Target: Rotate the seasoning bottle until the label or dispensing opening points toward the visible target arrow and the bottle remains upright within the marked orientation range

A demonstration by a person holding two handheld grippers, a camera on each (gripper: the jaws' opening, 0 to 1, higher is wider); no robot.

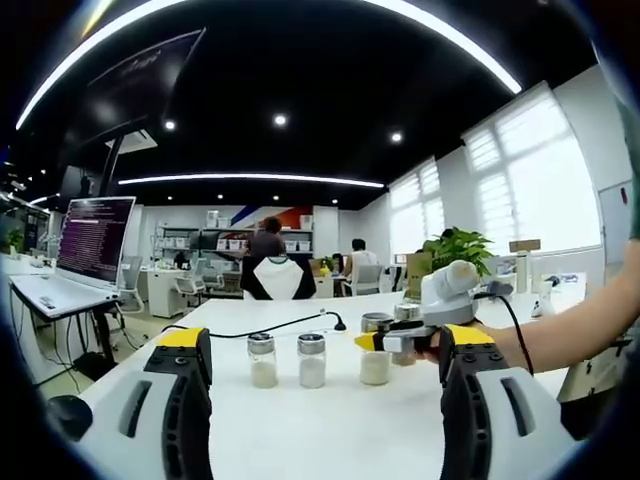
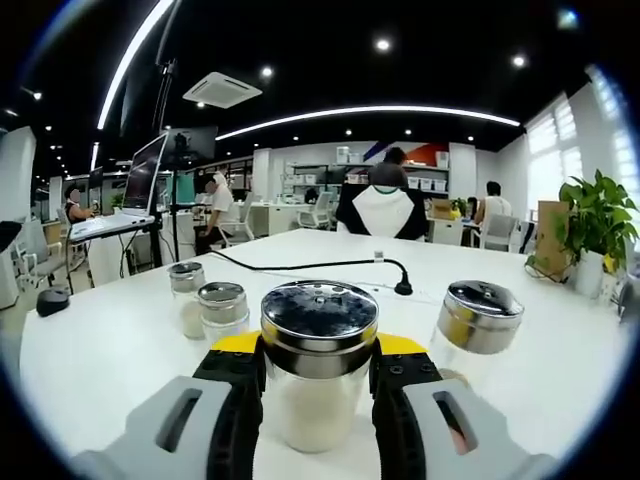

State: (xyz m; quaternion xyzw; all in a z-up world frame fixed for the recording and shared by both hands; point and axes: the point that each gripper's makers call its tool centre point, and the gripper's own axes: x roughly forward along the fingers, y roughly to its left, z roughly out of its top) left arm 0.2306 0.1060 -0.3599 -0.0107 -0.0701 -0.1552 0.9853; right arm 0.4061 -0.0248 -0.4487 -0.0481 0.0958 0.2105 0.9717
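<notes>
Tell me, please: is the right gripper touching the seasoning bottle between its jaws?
Touching. In the right gripper view, the right gripper has both jaws pressed against the glass sides of the seasoning bottle, with no gap.

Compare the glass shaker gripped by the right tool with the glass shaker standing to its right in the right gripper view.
The clear glass shaker with a metal lid sits between the right tool jaws; the other metal-lidded glass shaker stands free on the white table. The gripped one looks upright, while the free one appears tilted in this fisheye view. White powder shows clearly in the gripped one, less plainly in the other. Both share shiny metal lids.
</notes>
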